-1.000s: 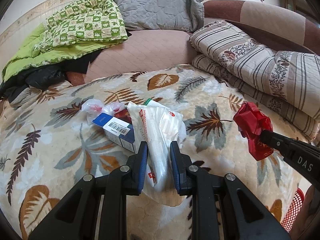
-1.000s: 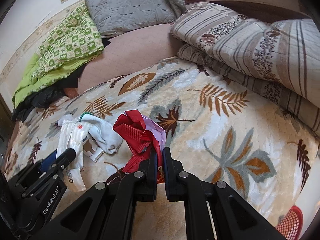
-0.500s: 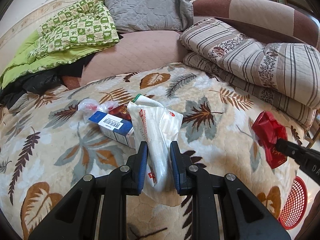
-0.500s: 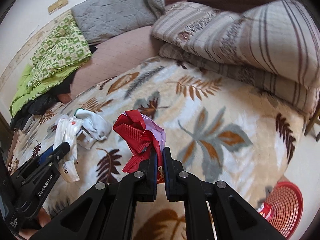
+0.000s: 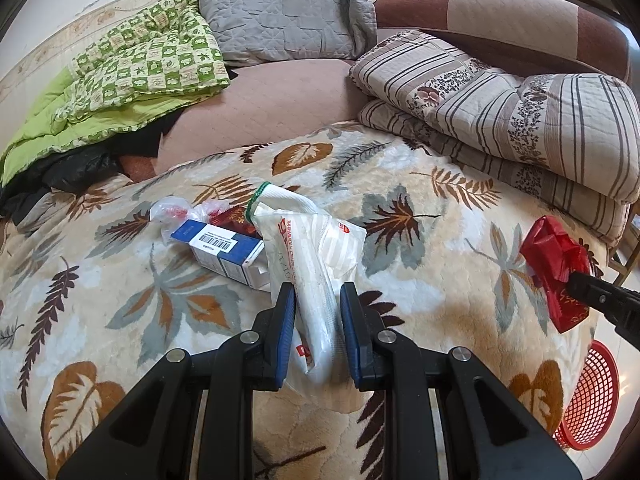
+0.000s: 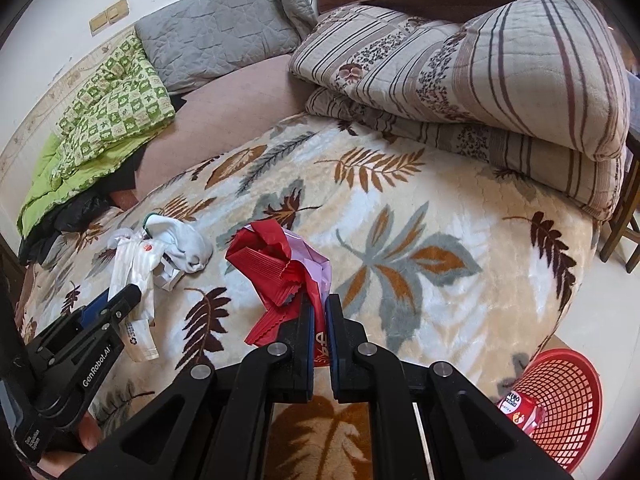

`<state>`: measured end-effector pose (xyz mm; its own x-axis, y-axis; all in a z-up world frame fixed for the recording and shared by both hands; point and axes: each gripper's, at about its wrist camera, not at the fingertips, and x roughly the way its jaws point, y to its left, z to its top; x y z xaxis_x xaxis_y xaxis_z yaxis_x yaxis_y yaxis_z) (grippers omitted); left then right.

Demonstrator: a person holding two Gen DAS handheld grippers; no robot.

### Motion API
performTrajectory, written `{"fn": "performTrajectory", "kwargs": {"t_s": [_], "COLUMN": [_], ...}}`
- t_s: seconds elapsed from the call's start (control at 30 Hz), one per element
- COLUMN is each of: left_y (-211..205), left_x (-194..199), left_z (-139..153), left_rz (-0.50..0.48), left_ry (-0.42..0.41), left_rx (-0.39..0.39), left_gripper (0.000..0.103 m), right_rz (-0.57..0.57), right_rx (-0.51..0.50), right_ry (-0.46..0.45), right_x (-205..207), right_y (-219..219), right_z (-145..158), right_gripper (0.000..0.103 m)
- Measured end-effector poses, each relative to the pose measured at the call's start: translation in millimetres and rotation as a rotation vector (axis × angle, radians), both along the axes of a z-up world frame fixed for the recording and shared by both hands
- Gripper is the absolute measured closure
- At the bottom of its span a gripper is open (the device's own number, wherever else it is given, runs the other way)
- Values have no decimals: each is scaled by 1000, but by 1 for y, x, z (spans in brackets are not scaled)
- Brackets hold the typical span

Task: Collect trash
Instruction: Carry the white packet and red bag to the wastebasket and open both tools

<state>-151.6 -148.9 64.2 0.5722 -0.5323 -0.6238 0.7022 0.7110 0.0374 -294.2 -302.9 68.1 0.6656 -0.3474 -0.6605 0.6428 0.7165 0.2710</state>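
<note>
Leafy blanket [image 6: 420, 216] under me, my right tongs [image 6: 319, 312] pinch a red wrapper [image 6: 276, 264] tight, my left tongs [image 5: 318, 304] squeeze a white bag [image 5: 316, 248]; next, I think, drop both in the red basket [image 6: 560, 396] down right.

Bright daylight, sharp focus, fisheye-warped edges

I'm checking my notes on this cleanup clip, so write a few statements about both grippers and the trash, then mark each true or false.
1. The right gripper is shut on the red wrapper. True.
2. The left gripper holds the blue box. False: its fingers flank the white plastic bag; the box lies beside it.
3. The red basket is empty. False: a red packet lies inside.
4. The white sock lies on the leaf-print blanket. True.
</note>
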Motion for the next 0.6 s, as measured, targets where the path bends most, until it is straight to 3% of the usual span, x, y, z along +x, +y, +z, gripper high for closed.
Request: {"fn": "performTrajectory", "kwargs": {"t_s": [0.3, 0.6], "left_y": [-3, -23], "left_x": [-22, -81], "left_z": [3, 11], "left_rz": [-105, -369], "left_ry": [37, 112], "left_rx": [-19, -45], "left_gripper": [81, 81], "right_rz": [-27, -141], "right_rx": [-8, 31], "right_ry": [-21, 16], "right_x": [-41, -153], "right_y": [-6, -24], "right_z": [8, -9], "right_gripper": [97, 97]}}
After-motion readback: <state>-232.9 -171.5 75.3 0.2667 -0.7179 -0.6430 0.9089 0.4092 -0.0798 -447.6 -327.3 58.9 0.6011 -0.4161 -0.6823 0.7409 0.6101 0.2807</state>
